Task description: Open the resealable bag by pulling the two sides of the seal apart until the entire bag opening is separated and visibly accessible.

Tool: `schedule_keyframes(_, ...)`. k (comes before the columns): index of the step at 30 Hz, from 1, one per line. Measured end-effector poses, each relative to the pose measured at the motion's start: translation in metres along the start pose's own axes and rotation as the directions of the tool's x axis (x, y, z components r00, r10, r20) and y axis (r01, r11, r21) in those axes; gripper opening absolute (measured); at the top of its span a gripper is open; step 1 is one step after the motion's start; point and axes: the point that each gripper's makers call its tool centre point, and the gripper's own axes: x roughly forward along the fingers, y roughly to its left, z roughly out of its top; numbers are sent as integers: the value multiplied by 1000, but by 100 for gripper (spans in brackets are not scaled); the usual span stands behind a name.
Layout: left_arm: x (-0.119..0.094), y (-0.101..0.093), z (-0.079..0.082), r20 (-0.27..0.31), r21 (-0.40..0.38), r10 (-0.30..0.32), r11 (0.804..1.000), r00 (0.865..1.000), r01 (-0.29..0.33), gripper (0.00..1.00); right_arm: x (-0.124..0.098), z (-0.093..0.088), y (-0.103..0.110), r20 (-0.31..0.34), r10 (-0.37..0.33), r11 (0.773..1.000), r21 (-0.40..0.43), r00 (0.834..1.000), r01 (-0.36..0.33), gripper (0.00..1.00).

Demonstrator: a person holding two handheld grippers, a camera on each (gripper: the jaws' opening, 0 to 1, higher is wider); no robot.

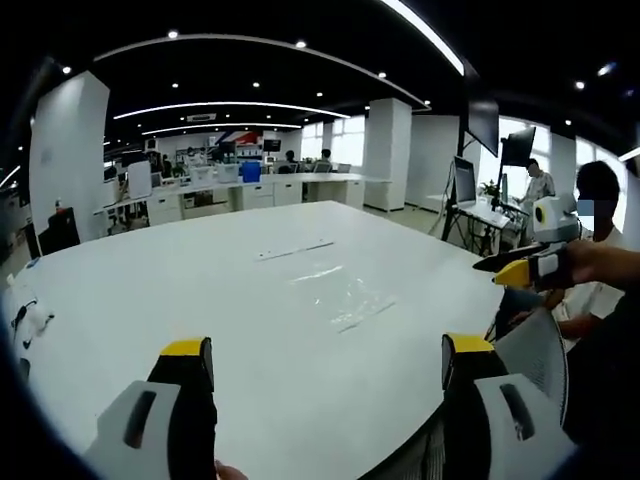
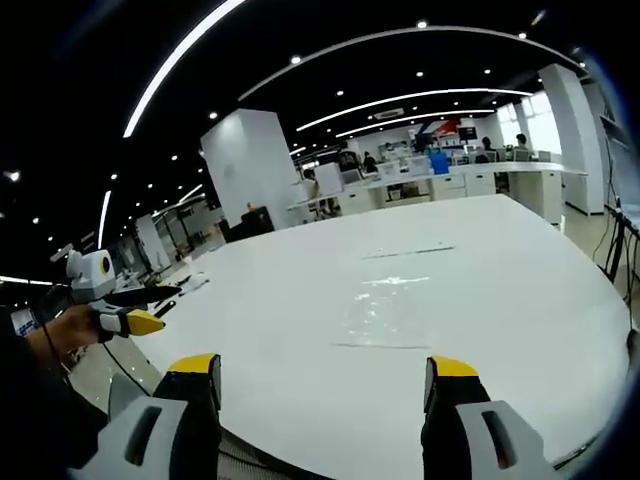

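A clear resealable bag (image 1: 350, 292) lies flat on the white table (image 1: 200, 290), a little past its middle; it is hard to make out against the surface. My left gripper (image 1: 327, 350) hovers over the near edge, open, with nothing between its yellow-tipped jaws. The right gripper (image 1: 522, 266) comes in from the right, held in a hand, off the table's side. In the right gripper view the bag (image 2: 385, 312) lies ahead of my open right gripper (image 2: 323, 367), and the left gripper (image 2: 125, 308) is at far left in a hand. Neither touches the bag.
A thin clear strip (image 1: 293, 250) lies on the table beyond the bag. A seated person (image 1: 592, 240) and monitors (image 1: 466, 180) are at the right. A mesh chair back (image 1: 535, 352) stands near the table edge. Cables (image 1: 27, 320) rest at the left edge. Office desks (image 1: 240, 190) line the back.
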Motion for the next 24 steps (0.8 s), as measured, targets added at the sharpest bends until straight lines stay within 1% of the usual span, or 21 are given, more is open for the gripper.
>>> schedule_keyframes(9,0,-2,1,6,-7,-6,1000,1000,7,92,1,0,0,0,-1,1000,-1,1000,1,82)
schedule_keyframes(24,1,-2,-3,-9,-4,-14,1000,1000,14,91,5,-4,2,-13,2,1000,-2,1000,-2,81)
